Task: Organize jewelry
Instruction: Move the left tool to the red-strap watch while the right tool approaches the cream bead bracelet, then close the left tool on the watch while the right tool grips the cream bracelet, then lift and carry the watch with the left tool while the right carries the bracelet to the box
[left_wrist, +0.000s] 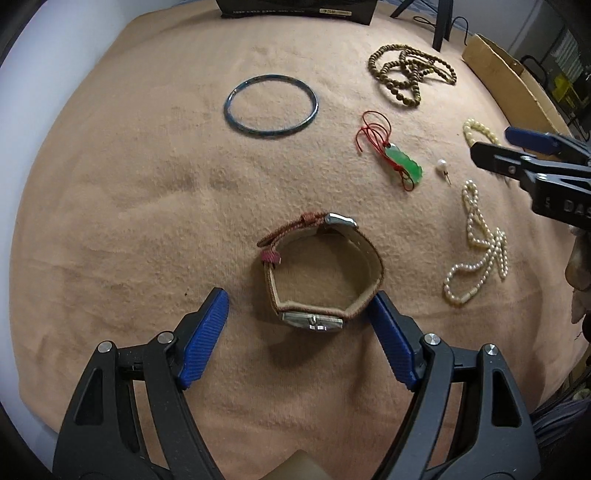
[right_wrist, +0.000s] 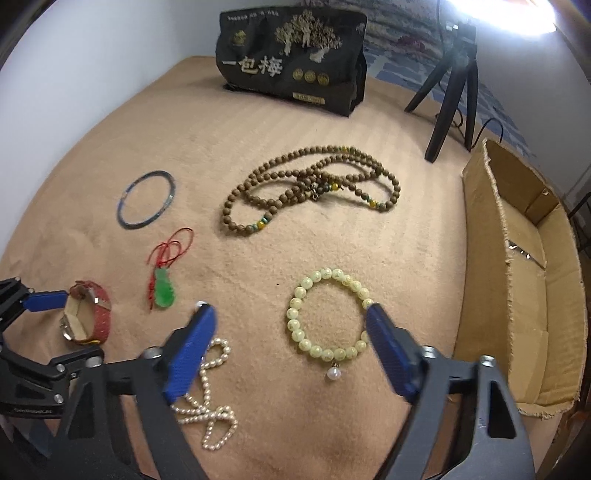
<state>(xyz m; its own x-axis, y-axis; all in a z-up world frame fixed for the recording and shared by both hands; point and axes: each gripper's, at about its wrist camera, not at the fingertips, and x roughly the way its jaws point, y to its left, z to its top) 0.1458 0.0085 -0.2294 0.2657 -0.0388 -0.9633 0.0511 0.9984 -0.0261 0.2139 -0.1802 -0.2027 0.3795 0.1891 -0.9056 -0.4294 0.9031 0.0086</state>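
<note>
A watch (left_wrist: 321, 273) with a brown-red strap lies on its side on the peach cloth (left_wrist: 129, 221). My left gripper (left_wrist: 299, 306) points down over it, open. The watch sits between its blue fingers; the right finger is at the strap, the left one stands apart. In the right wrist view a pale green bead bracelet (right_wrist: 328, 314) with a small pearl drop lies flat. My right gripper (right_wrist: 290, 314) is open around it. Its right finger overlaps the bracelet's right side, and its left finger stands well clear, above a pearl necklace (right_wrist: 210, 402).
A blue bangle (right_wrist: 146, 199), a long brown bead necklace (right_wrist: 310, 184), a green pendant on red cord (right_wrist: 164, 291) and a pearl stud (left_wrist: 442, 167) lie on the cloth. An open cardboard box (right_wrist: 524, 258) stands at the right edge. A black bag (right_wrist: 291, 62) and tripod (right_wrist: 450, 92) stand behind.
</note>
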